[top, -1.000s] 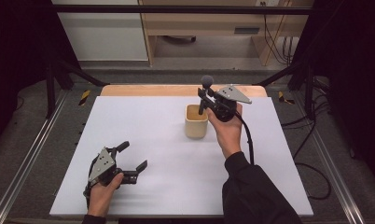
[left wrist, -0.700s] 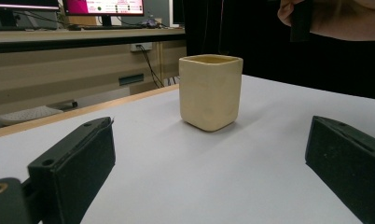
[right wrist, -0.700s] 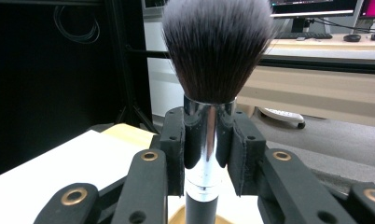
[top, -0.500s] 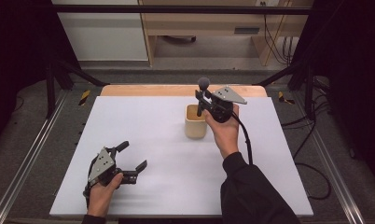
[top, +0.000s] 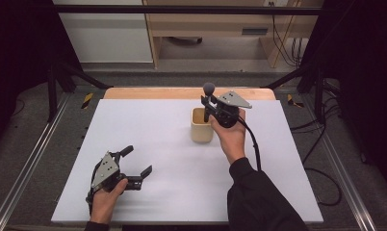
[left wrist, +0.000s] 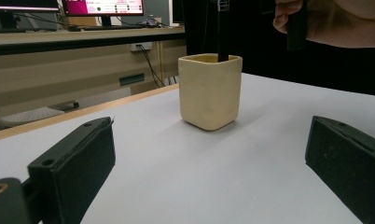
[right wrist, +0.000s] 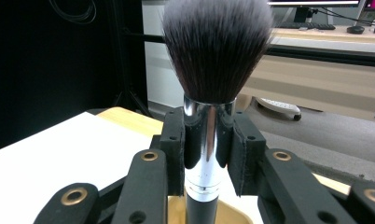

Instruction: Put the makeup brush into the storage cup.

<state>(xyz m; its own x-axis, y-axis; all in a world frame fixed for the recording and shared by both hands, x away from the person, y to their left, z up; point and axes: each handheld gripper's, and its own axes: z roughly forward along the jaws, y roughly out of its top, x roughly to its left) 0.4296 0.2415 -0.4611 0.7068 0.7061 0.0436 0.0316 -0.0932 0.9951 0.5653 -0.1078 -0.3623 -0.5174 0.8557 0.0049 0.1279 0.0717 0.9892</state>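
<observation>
Caught mid-placement, by the look of it: makeup brush (right wrist: 217,51) held upright at centre frame in the right gripper view, bristles up, chrome collar pinched between the two black pads (right wrist: 175,149) of the right gripper (top: 212,107). Clamped firmly on that collar, handle dropping into the mouth of the cream cup (top: 201,126). In the high view, seen just right of centre, above the cup's far rim, with the grey tuft poking up at the upper middle of the frame. Likely next: lowering straight down until the handle meets the cup's floor, then easing the pads apart without tipping brush or cup. Hard to tell how deep the handle already sits.

Lower left of the high view: left gripper (top: 137,163) resting low over the white table (top: 148,134), spread wide, grasping nothing. In the left gripper view, both pads (left wrist: 78,163) parted at the bottom corners, cup standing upright well beyond them at centre, the dark handle rising from it.
</observation>
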